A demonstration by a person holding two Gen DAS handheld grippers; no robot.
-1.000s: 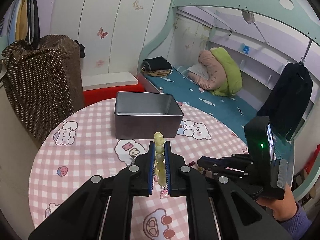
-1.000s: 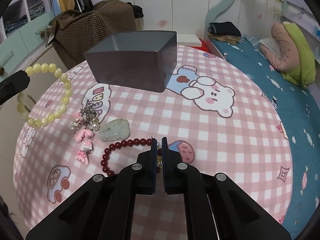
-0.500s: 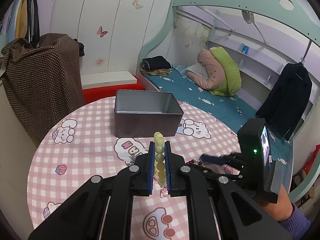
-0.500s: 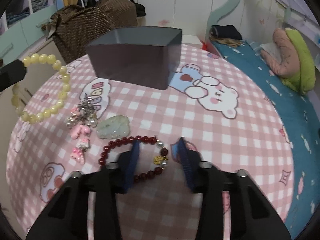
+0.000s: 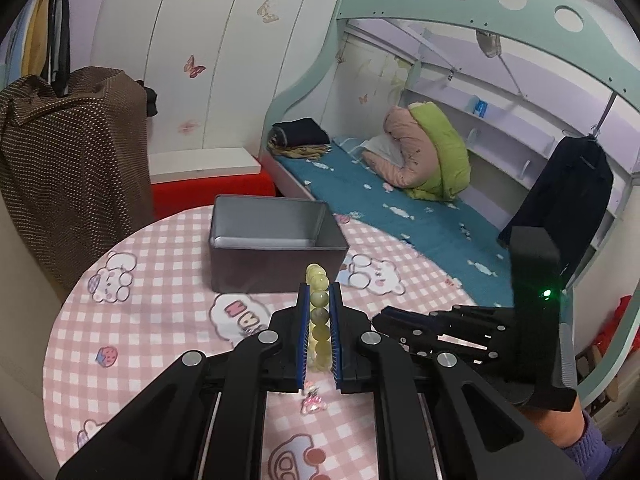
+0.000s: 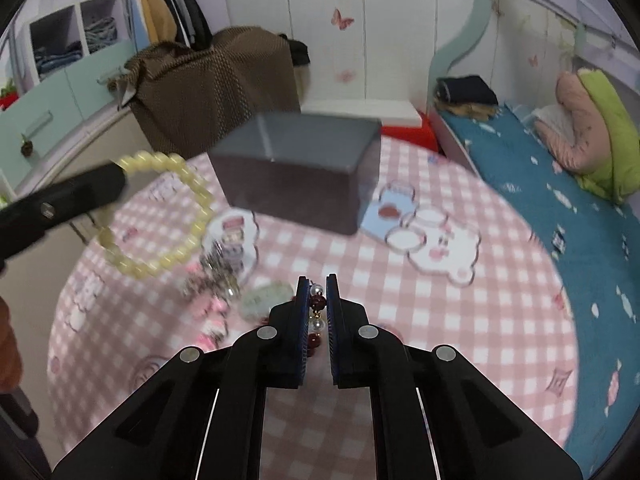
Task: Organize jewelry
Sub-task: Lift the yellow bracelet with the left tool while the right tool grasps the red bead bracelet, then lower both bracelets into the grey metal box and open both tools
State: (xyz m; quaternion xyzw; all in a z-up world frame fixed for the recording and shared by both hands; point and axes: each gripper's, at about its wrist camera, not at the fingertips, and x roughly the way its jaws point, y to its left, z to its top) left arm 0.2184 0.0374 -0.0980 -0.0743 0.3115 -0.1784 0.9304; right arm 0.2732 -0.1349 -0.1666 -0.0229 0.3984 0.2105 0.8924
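A yellow-green bead bracelet [image 5: 319, 320] stands upright between the blue pads of my left gripper [image 5: 318, 292], which is shut on it above the table. In the right wrist view the same bracelet [image 6: 192, 216] hangs as a ring from the left gripper [image 6: 116, 176]. My right gripper [image 6: 318, 284] is shut on a dark red bead bracelet [image 6: 316, 304] with pearl and gold beads, lifted off the cloth. The right gripper [image 5: 384, 318] lies right of the left one. An open grey metal box [image 5: 276, 268] [image 6: 288, 184] stands beyond both.
A pale green jade pendant [image 6: 266, 300] and a pink charm keychain [image 6: 212, 276] [image 5: 314, 402] lie on the round table with its pink checked cloth [image 5: 160, 280]. A brown dotted cover [image 5: 68, 160] stands left, a bed [image 5: 400, 208] right. A purple-sleeved hand [image 5: 576, 440] holds the right gripper.
The right gripper opened over the red bracelet, shut on it and rose with it. The left gripper kept its hold on the yellow bracelet and hardly moved.
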